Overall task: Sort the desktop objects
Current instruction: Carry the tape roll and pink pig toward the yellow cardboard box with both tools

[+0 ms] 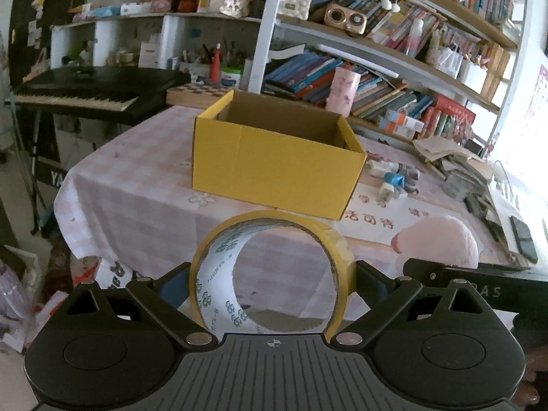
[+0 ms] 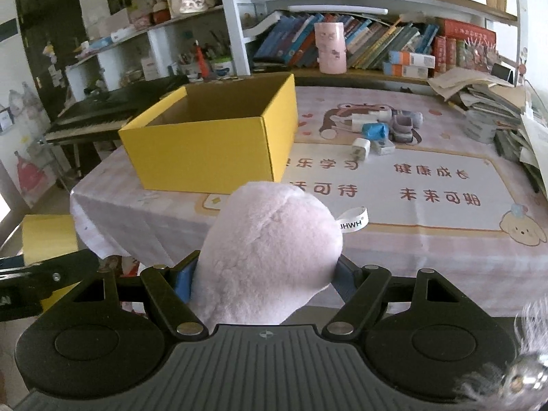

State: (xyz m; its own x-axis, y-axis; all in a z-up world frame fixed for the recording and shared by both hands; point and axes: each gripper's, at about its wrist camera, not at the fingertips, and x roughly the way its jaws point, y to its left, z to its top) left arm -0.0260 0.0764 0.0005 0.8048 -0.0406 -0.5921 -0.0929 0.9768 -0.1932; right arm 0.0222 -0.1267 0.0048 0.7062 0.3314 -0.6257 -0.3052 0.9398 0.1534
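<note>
Before the yellow box (image 1: 274, 157), left tongs (image 1: 272, 281) clamp tape roll (image 1: 267, 274), right tongs (image 2: 263, 274) plush (image 2: 267, 257).

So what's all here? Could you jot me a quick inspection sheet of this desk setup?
Surface: table under a pink printed cloth with cartoon figures and writing.
Job's things: open yellow cardboard box, looks empty as far as its inside shows; roll of yellow tape; pink plush toy with a white tag.
Clutter: small chargers and little items beside the box; a stack of papers at the table's far right.
Grippers: left gripper shut on the tape roll; right gripper shut on the plush toy; both held short of the box.
Cables: nothing seen.
Surroundings: bookshelves crammed with books, a keyboard piano, a pink cylindrical container.
</note>
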